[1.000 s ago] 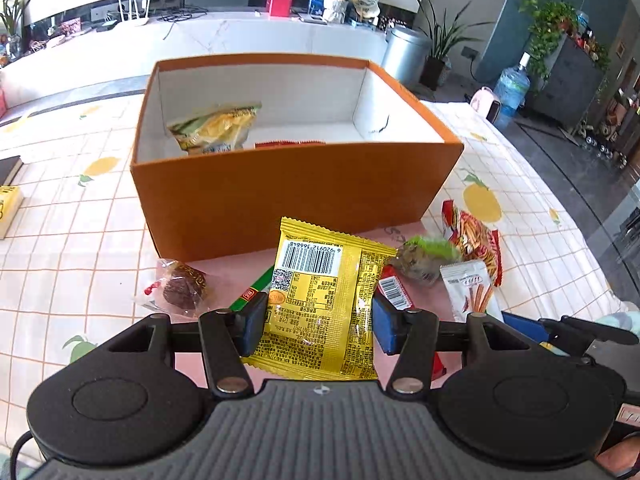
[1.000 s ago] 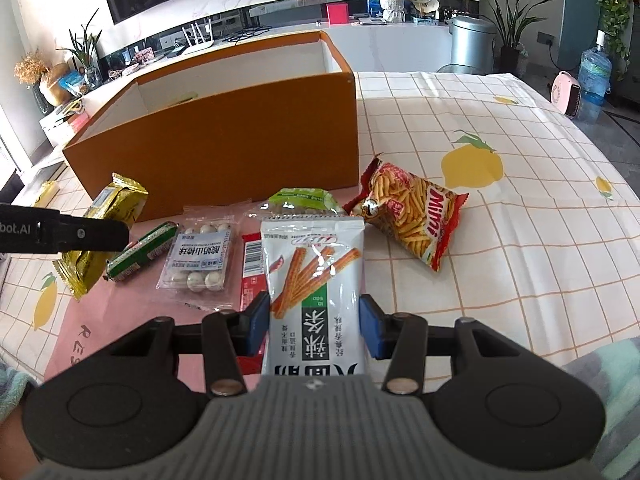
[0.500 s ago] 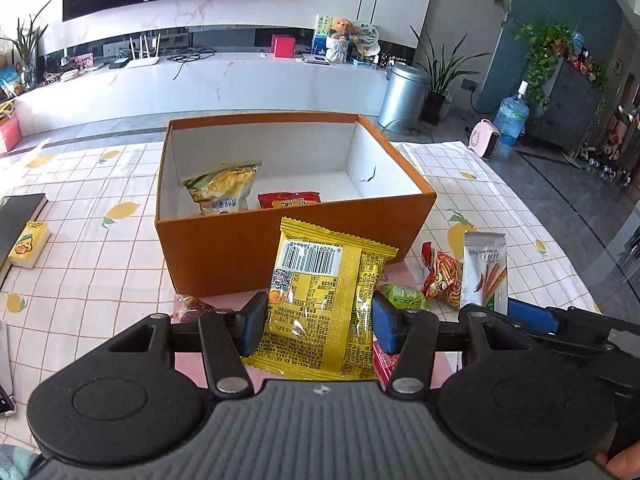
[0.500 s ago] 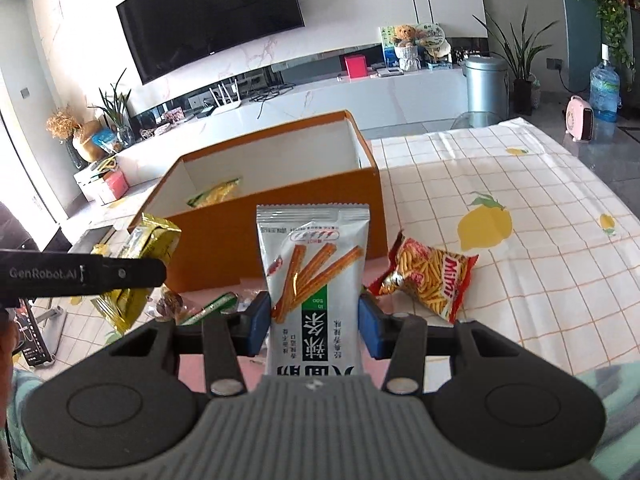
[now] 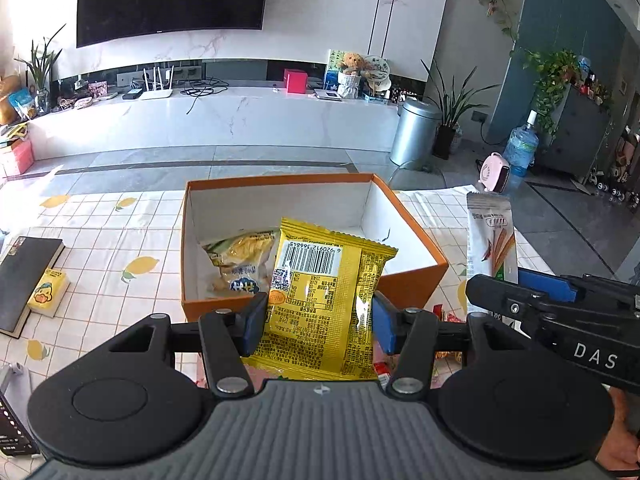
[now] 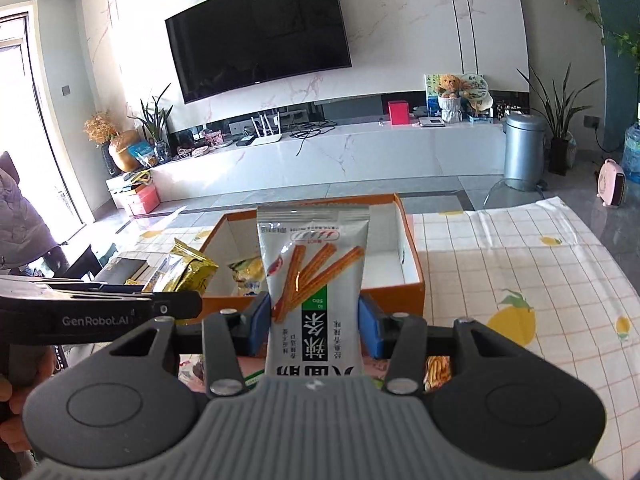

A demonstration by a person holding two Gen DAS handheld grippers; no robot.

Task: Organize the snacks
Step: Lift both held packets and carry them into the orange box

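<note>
The left gripper (image 5: 318, 320) is clamping its blue pads on the two side edges of a yellow snack packet (image 5: 320, 304), jaws standing partway apart at the packet's width. The packet is facing the camera back side up, showing a white barcode panel, a QR code and dense black print, its top seam crimped; its lower end is disappearing behind the gripper body. The right gripper (image 6: 314, 326) is likewise closing on a white and green stick-snack pouch (image 6: 316, 280), which is standing upright between the pads and showing orange sticks under a red logo, with large white characters on a dark band reading upside down. Both packets are hanging in the air in front of the orange box (image 5: 434, 270), whose white inside is holding a pale yellow bag (image 5: 236, 260) against the left part of the floor; the held packets are covering much of the box's interior in both views, so anything further inside cannot be made out. Below the grippers, scraps of red and orange wrappers (image 6: 438, 368) are peeking out on the lemon-print tablecloth (image 6: 520, 264), too hidden to identify. A black book (image 5: 22, 280) and a small yellow pack (image 5: 48, 292) are lying at the left, well apart from the box.
</note>
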